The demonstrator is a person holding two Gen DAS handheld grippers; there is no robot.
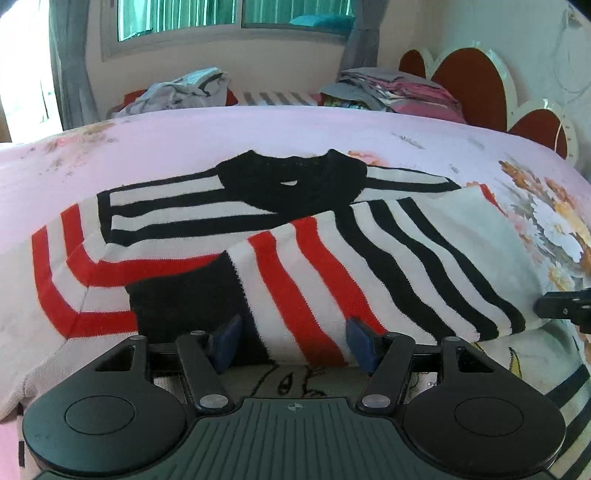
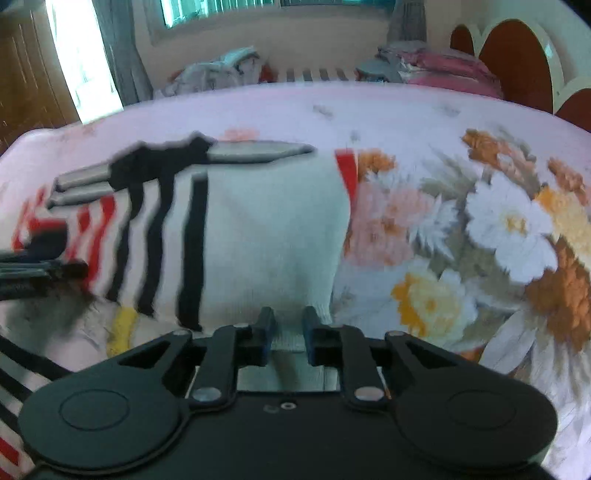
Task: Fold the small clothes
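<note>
Home bedroom: floral pink bedspread ahead of claw, scalloped headboard far right, curtained window beyond, clothes piles.

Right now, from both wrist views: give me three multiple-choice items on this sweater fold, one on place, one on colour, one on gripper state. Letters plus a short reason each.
1. Where does the sweater lie?
A. on a bare wooden floor
B. on the flowered bedspread
C. on a glass desk

2. What colours are the sweater's stripes?
A. red and black on white
B. green and yellow on grey
C. blue and purple on brown

3. How does the left gripper stand?
A. shut with its pads touching
B. out of view
C. open, fingers apart at the folded sleeve

Answers:
1. B, pink cloth with printed flowers shows all around the sweater.
2. A, red bands and black bands alternate with white across body and sleeves.
3. C, the blue pads sit wide apart either side of the sleeve; the right gripper stands narrower, with white knit between its fingers.
</note>
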